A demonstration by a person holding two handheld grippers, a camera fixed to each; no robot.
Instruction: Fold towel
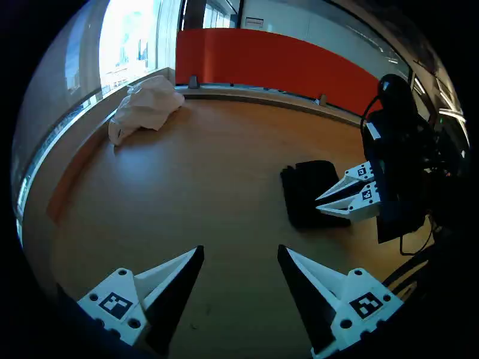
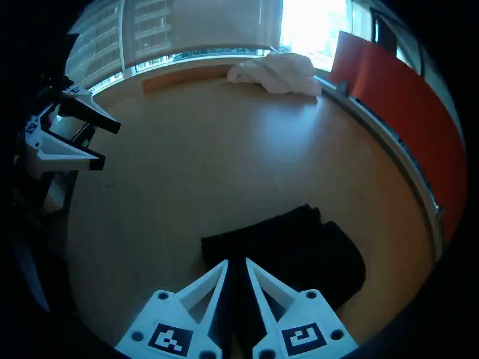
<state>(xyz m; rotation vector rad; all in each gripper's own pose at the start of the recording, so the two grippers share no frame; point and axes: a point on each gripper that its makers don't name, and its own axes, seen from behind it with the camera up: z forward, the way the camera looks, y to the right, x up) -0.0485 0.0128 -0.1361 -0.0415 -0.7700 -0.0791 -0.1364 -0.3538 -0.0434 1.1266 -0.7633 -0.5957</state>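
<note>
Left gripper view, taken from its left edge: a crumpled white cloth [image 1: 146, 107] lies heaped in the far corner of the wooden table [image 1: 203, 173], just beside the window sill. Low in the middle, the left gripper [image 1: 240, 251] hangs above bare wood with its jaws spread wide and nothing between them. Behind the table a red panel [image 1: 269, 60] runs along the far edge. Further right lies the towel [image 1: 308, 188] — dark, folded into a compact block, flat on the table and well apart from the white cloth. At its right edge sits the right gripper [image 1: 317, 203], its white fingers drawn close together, their tips touching or just over the fabric.

Right gripper view shows the same pair of fingers with a narrow slit between them, pointing onto the near edge of the towel — whether any cloth is caught in that slit I cannot tell.
</note>
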